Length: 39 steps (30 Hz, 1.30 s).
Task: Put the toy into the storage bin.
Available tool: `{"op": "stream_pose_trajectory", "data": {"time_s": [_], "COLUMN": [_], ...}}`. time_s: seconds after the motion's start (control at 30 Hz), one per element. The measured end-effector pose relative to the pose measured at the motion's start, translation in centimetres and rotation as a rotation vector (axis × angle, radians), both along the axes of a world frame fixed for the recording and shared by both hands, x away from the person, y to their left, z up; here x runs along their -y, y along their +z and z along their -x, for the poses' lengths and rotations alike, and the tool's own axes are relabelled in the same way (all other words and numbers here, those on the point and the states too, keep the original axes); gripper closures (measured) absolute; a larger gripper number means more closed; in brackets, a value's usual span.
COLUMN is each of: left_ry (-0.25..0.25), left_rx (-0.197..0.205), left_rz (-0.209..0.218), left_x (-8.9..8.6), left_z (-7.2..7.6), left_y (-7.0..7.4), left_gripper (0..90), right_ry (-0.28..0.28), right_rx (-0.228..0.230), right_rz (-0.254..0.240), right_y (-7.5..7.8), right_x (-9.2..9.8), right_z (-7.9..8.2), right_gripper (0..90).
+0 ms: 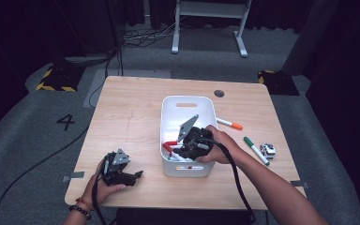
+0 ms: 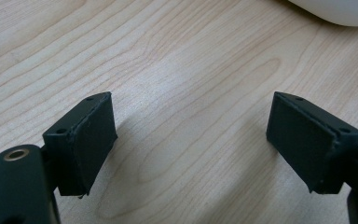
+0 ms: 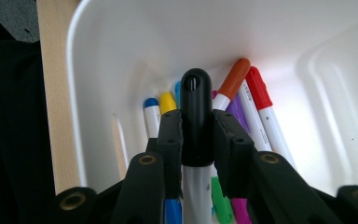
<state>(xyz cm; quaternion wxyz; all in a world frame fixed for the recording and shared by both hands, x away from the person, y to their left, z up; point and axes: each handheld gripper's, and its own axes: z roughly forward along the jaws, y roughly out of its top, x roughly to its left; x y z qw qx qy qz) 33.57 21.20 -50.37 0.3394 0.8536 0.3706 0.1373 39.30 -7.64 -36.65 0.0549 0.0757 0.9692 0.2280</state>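
We note the left gripper [image 1: 130, 176] parked on the bare desk [image 1: 131, 117] at the near left, its fingers [image 2: 91, 140] spread with nothing between them, presumably idle to keep clear; the right gripper [image 1: 180, 151] is lowered inside the white bin [image 1: 187, 101], fingers [image 3: 170, 144] pinching a black-capped marker [image 3: 196, 116] just above the markers already heaped at the near wall, so it can be dropped among them. Right of the bin, an orange-capped marker [image 1: 229, 124] and a green marker [image 1: 256, 150] lie on the desk, probably next.
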Motion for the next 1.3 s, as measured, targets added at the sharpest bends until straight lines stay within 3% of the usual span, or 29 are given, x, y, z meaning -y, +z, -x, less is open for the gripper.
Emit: {"op": "stream_pose_trajectory", "data": {"time_s": [0.13,0.33,0.5,0.57,0.67,0.9,1.0,1.1,1.3], "left_ry": [-0.002,-0.001,-0.001,0.0,-0.001,-0.001,-0.001,-0.002,-0.001], "left_rx": [-0.001,-0.002,-0.002,-0.001,-0.002,-0.003,-0.002,-0.003,-0.002], "left_rz": [0.002,0.001,0.001,0.001,0.001,0.002,0.001,0.002,0.001], "left_x": [0.0,0.0,0.0,0.0,0.0,0.0,0.0,0.0,0.0], "left_z": [0.0,0.0,0.0,0.0,0.0,0.0,0.0,0.0,0.0], "left_y": [0.0,0.0,0.0,0.0,0.0,0.0,0.0,0.0,0.0], "left_gripper": [15.9,15.9,15.9,15.9,15.9,15.9,15.8,15.8,15.8], "right_ry": [-0.012,-0.017,-0.035,-0.015,-0.056,-0.13,-0.164,-0.227,-0.384], "right_rx": [-0.003,0.02,0.057,0.075,0.102,0.174,0.182,0.225,0.243], "right_rz": [0.018,-0.029,-0.133,-0.202,-0.275,-0.391,-0.449,-0.428,-0.361], "right_y": [-0.3,0.2,1.8,2.5,3.4,3.4,3.4,2.8,0.2], "right_x": [0.0,0.4,2.6,4.0,6.5,11.5,13.8,15.9,19.6], "right_z": [-0.2,-0.2,0.1,0.3,0.5,1.2,1.3,1.2,0.4], "right_gripper": [68.5,64.6,59.1,57.7,56.8,54.7,54.1,53.5,52.6]}}
